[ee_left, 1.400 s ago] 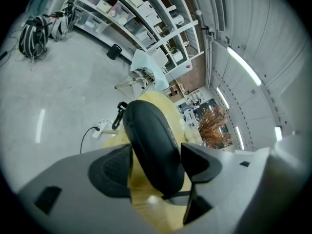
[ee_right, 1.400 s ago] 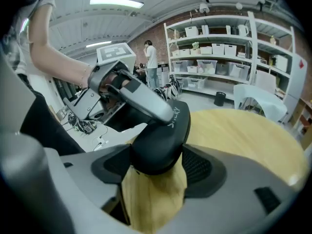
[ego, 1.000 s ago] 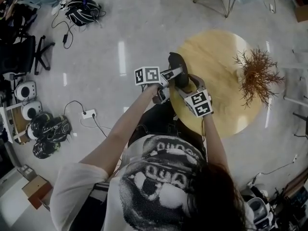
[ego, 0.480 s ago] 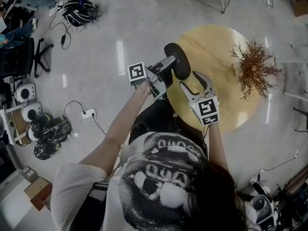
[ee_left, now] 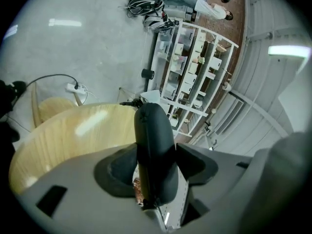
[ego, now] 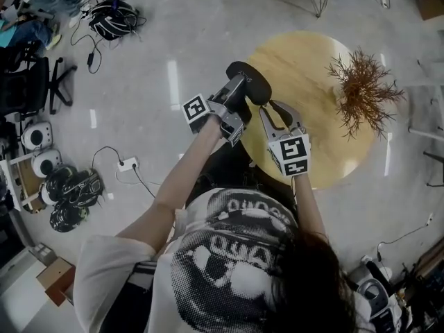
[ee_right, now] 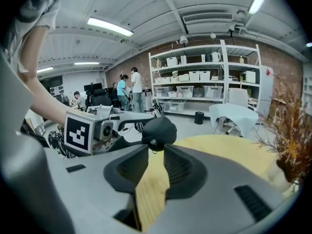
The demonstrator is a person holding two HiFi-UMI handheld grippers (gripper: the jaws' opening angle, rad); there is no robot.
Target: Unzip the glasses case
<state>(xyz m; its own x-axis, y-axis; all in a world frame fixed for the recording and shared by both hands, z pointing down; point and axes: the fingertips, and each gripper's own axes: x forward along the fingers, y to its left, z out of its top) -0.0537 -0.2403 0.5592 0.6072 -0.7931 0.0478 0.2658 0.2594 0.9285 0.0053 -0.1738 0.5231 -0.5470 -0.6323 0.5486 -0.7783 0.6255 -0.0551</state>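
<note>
Pale polished floor (ego: 173,40) surrounds a round wooden table (ego: 326,144), where a dried brown plant (ego: 362,92) stands toward the far side. In the head view the left gripper (ego: 239,92) holds the black glasses case (ego: 251,80) up above the table's near-left rim, and the right gripper (ego: 269,109) reaches in just beside it. The left gripper view shows the case (ee_left: 153,140) standing on edge, clamped across its middle by both pads, the jaws fairly wide around it. In the right gripper view the jaws, which have just been closing, stand narrow with bare tabletop showing through the gap. The zipper pull (ee_right: 152,143) hangs just ahead of the tips, and as far as I can tell it is not pinched. The case looks like a stiff, light shell that should bear a firm clamp. The small pull is the place to pinch, though it is likely to slip.
</note>
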